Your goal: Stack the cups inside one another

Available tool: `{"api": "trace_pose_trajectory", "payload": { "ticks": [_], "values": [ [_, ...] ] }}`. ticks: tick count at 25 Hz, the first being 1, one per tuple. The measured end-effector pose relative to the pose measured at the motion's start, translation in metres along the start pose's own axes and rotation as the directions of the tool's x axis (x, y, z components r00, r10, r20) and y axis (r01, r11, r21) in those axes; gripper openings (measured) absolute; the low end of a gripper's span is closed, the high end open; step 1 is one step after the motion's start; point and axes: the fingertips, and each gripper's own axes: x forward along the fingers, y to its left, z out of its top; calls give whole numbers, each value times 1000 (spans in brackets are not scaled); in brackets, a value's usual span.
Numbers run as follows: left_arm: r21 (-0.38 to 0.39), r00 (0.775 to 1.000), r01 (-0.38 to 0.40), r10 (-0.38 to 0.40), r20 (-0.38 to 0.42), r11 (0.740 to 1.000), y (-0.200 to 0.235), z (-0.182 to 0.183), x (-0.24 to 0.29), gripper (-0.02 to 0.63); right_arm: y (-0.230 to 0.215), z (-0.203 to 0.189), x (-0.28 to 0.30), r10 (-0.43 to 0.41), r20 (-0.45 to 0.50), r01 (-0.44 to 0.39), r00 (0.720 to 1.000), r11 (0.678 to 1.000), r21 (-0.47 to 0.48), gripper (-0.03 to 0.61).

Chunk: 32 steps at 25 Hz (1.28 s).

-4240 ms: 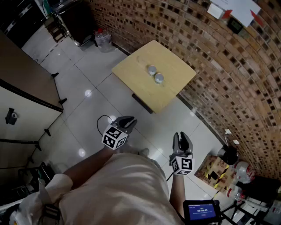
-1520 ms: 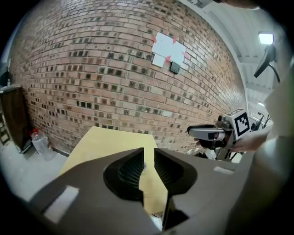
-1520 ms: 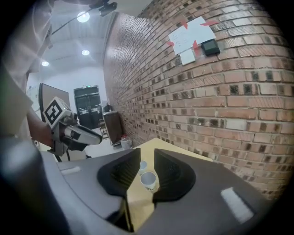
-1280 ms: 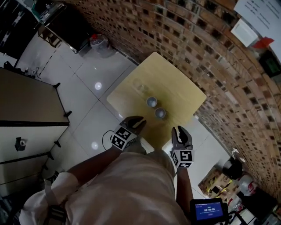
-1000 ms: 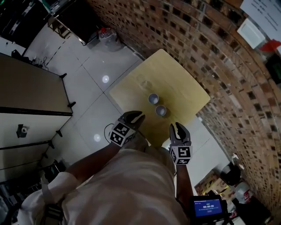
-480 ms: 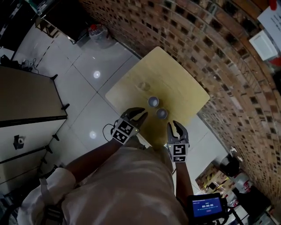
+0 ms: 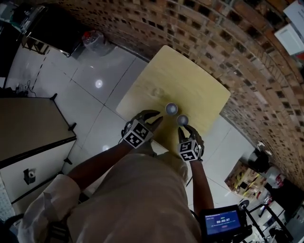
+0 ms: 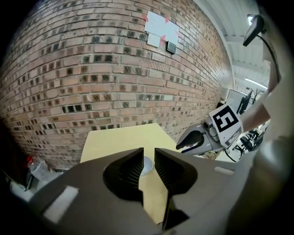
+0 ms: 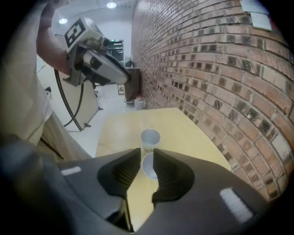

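Cups (image 9: 150, 137): two in right gripper view, one in left | left tongs (image 8: 149, 155) just opening, empty | right tongs (image 9: 147, 155) spread, empty

I see a dim room in the head view. Two white spots of glare shine on the floor (image 7: 88, 99). The brick wall (image 7: 228, 42) bends at the edges. Both gripper views go black in the corners. A lamp (image 9: 110, 5) glows overhead.
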Motion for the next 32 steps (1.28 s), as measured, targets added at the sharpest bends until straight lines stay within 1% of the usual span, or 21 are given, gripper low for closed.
{"api": "trace_pose_trajectory", "payload": {
  "ticks": [3,6,10,15,16,19,24,26,30,32],
  "values": [
    [41,1000,19,-18,-18,999,6,-3,-1,94,5,-9,23,-7,-71,4,997,999,-42,86],
    [84,999,34,-32,-30,996,9,-4,-3,94,13,-18,40,0,-132,-10,991,997,-79,86],
    [93,999,49,-46,-27,994,14,-7,-6,93,15,-33,59,-29,-209,2,978,992,-127,84],
    [96,998,55,-53,-26,994,19,-11,-12,92,16,-45,72,-60,-265,25,962,991,-134,83],
    [96,998,58,-55,-27,994,19,-12,-13,92,16,-47,73,-64,-275,27,959,990,-137,74],
    [93,998,63,-61,-33,994,21,-16,-16,92,17,-51,78,-78,-306,33,949,988,-151,58],
    [91,998,66,-65,-22,994,22,-18,-22,89,17,-60,85,-96,-345,49,934,989,-142,58],
    [92,998,64,-62,-21,994,23,-19,-25,89,16,-62,87,-103,-350,55,931,988,-143,57],
    [88,998,58,-56,-17,994,27,-24,-27,88,12,-64,87,-128,-344,83,930,986,-142,17],
    [86,999,54,-53,-12,995,30,-24,-30,87,9,-63,85,-141,-337,101,931,986,-135,14]
  ]
}}
